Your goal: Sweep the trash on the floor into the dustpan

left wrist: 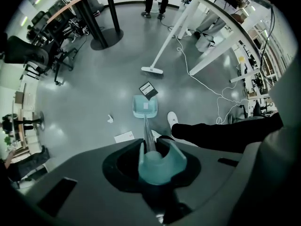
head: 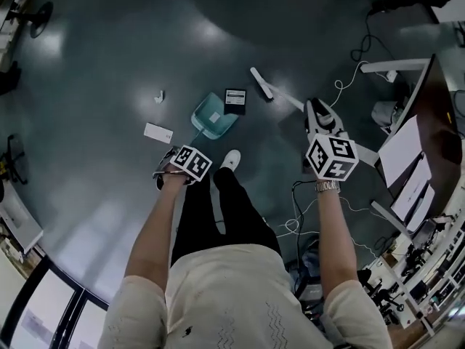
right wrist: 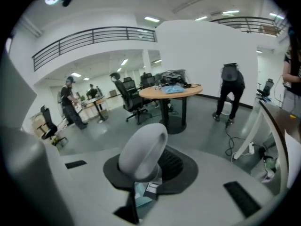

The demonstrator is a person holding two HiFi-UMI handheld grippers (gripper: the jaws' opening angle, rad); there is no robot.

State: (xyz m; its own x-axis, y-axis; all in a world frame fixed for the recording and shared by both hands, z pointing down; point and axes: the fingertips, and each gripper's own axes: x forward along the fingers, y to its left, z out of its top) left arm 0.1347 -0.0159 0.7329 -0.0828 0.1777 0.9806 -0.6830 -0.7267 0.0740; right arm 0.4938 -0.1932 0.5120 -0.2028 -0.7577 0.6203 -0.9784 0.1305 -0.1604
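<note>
A teal dustpan (head: 213, 115) rests on the grey floor ahead of my feet. Its long handle (left wrist: 146, 134) runs up into my left gripper (head: 190, 163), which is shut on the handle's teal top (left wrist: 157, 160). A black flat packet (head: 235, 100) lies at the pan's far edge. A crumpled white scrap (head: 158, 96) and a flat white slip (head: 158, 132) lie to the pan's left. The white broom head (head: 261, 83) sits beyond the packet. My right gripper (head: 320, 116) is shut on the broom's grey handle top (right wrist: 143, 152).
White cables (head: 349, 67) trail over the floor on the right, beside white desk legs (head: 392, 65) and a dark desk (head: 429, 122). My white shoe (head: 230, 159) stands just behind the dustpan. Office chairs (left wrist: 44, 55), a round table (right wrist: 170, 91) and people stand farther off.
</note>
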